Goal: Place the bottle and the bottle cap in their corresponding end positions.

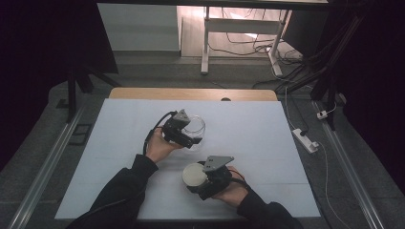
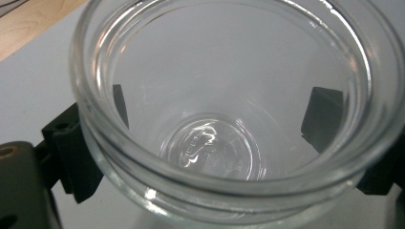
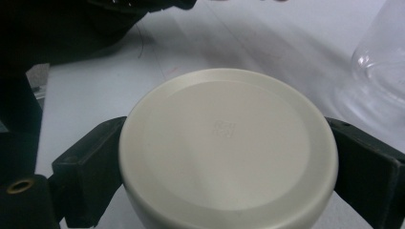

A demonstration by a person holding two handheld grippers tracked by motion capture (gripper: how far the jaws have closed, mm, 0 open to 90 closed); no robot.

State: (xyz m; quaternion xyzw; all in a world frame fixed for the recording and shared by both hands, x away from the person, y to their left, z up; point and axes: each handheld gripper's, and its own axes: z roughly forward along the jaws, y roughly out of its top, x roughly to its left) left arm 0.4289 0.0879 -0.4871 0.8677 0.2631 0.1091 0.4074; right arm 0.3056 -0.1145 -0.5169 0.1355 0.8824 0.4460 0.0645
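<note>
A clear glass jar (image 1: 195, 128) is held near the middle of the white table, tipped with its mouth toward the camera of my left gripper (image 1: 191, 138). In the left gripper view the jar (image 2: 229, 109) sits between the two black jaws, which press on its sides below the rim. My left gripper (image 2: 217, 119) is shut on it. A round cream-white lid (image 1: 195, 175) is clamped by my right gripper (image 1: 197, 181) nearer the front edge. In the right gripper view the lid (image 3: 224, 148) spans the gap between both jaws of the right gripper (image 3: 224, 157), flat top facing up.
The white table (image 1: 248, 143) has a wooden strip along its far edge. A power strip (image 1: 305, 139) lies on the floor to the right, with cables and a desk frame (image 1: 206, 43) beyond. In the right gripper view the glass jar (image 3: 382, 62) appears at upper right.
</note>
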